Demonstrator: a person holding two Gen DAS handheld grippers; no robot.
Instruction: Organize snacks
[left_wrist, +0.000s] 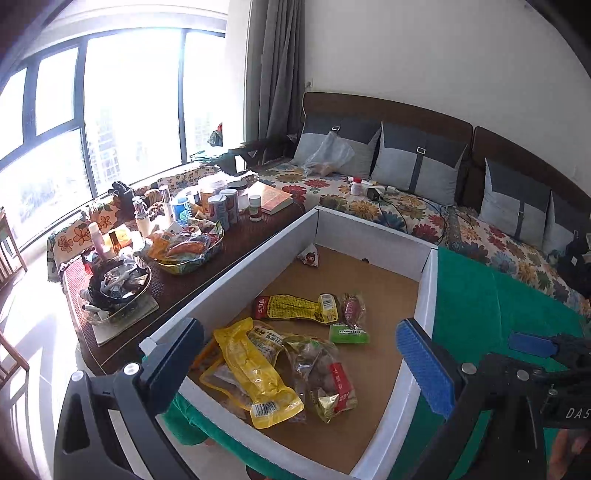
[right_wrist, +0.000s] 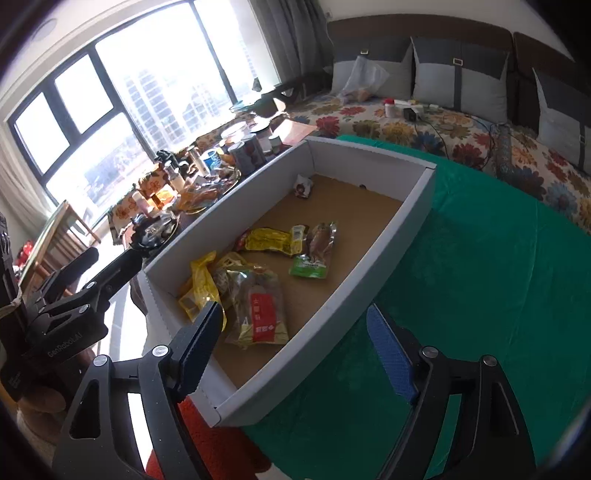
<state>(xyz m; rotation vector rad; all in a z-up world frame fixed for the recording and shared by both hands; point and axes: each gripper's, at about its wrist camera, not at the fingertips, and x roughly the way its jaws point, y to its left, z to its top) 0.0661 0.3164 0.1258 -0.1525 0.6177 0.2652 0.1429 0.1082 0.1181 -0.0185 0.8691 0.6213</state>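
Left gripper (left_wrist: 301, 363) fingers apart, empty | right gripper (right_wrist: 295, 349) fingers apart, empty | white cardboard box (left_wrist: 380, 236) holds yellow snack pouch (left_wrist: 255, 373), green packet (left_wrist: 349, 332).

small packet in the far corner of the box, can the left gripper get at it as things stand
Probably yes: the left gripper is open and empty, the small packet lies alone, and the white box is open-topped. The nearby walls may crowd the fingers.

Home living room: cushioned sofa (left_wrist: 424, 192), curtain (left_wrist: 275, 74), window (left_wrist: 110, 110).

Snack packets (left_wrist: 280, 362) in box (left_wrist: 424, 302), apparently on cloth (left_wrist: 491, 295).
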